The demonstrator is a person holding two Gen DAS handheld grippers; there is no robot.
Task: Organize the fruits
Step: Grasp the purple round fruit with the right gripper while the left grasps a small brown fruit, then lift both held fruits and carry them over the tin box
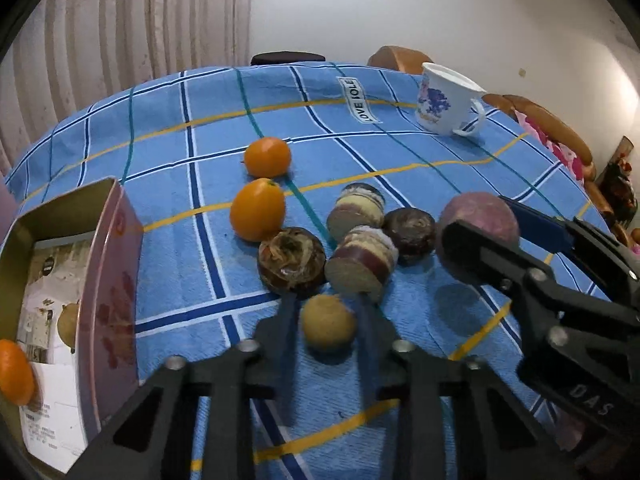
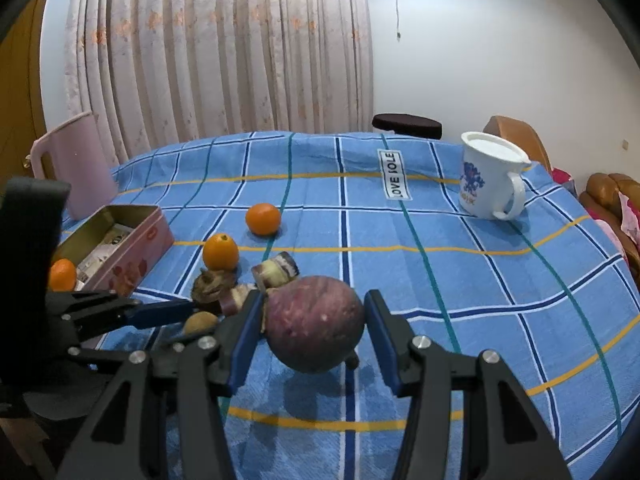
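While the right gripper point(image 2: 312, 336) straddles a purple fruit point(image 2: 314, 324) at lower centre, its jaws look parted, seemingly not pinching. Low in the left view, the left gripper point(image 1: 328, 320) brackets a tan fruit point(image 1: 328, 322), jaws open. Beyond lie cut pieces point(image 1: 360, 236) and two oranges point(image 1: 258, 210); a tin point(image 1: 108, 280) sits left, a mug point(image 2: 490, 176) upper right.

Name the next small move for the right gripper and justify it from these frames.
Probably close the right gripper on the purple fruit: its blue pads flank the fruit with small gaps, so it looks unclamped. The tin, already holding an orange, seems the destination.
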